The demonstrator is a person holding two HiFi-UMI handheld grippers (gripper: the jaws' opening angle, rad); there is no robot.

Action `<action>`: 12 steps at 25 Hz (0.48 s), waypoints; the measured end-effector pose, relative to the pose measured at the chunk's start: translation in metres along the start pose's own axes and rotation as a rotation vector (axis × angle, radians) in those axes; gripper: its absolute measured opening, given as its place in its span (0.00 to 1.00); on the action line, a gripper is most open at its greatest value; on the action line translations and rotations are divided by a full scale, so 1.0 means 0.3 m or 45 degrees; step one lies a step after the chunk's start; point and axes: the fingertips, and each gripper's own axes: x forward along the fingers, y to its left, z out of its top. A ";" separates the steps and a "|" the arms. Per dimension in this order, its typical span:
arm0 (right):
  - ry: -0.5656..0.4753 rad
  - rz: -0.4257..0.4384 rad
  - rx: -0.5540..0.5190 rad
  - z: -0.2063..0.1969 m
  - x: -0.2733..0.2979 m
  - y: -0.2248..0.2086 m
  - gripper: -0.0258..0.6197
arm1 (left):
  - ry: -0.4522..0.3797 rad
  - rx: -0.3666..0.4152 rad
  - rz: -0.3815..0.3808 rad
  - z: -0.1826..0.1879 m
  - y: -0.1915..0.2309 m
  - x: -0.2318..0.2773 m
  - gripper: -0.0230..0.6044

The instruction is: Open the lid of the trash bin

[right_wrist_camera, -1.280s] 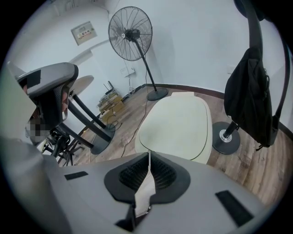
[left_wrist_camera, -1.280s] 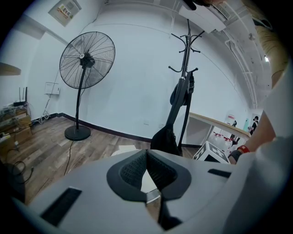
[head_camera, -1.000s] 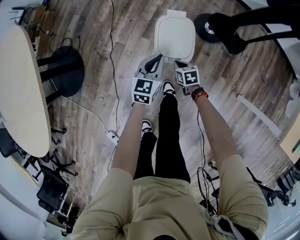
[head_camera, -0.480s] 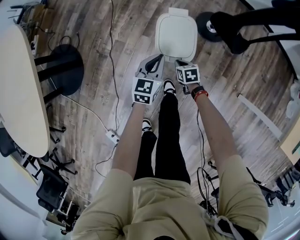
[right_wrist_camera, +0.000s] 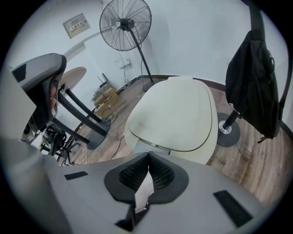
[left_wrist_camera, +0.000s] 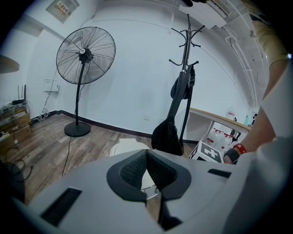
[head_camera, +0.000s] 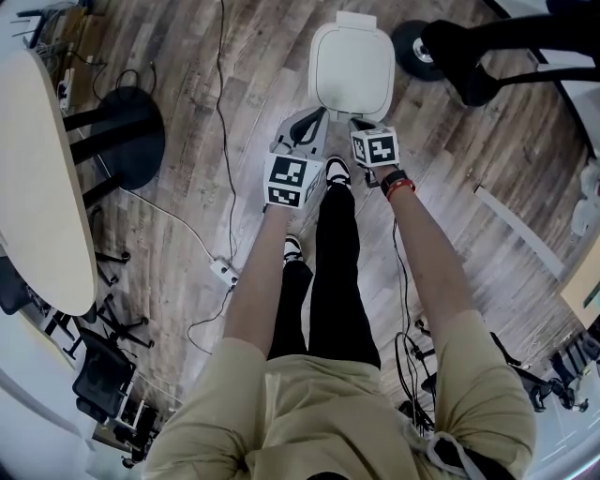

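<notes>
Head view: the trash bin (head_camera: 352, 70) stands shut just ahead of the person's feet. Its oblong lid (head_camera: 352, 58) runs away from them, with the hinge tab (head_camera: 355, 19) at the bin's far end. The right gripper (head_camera: 359, 124) hangs at the bin's near edge, the left gripper (head_camera: 312, 120) off its near-left corner.

Left gripper view: jaws pressed together, holding nothing, the bin low beyond them.

Right gripper view: jaws closed and empty, the lid's near edge straight ahead. This gripper looks the nearer.
</notes>
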 end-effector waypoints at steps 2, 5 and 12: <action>-0.008 0.003 0.008 0.002 0.002 0.000 0.06 | 0.003 -0.004 0.005 -0.004 0.003 0.002 0.07; -0.009 0.012 0.000 -0.004 0.002 -0.007 0.06 | 0.007 -0.006 0.005 -0.016 -0.009 0.010 0.07; -0.017 0.018 -0.015 -0.010 0.006 -0.002 0.06 | 0.016 -0.003 0.006 -0.035 -0.013 0.000 0.07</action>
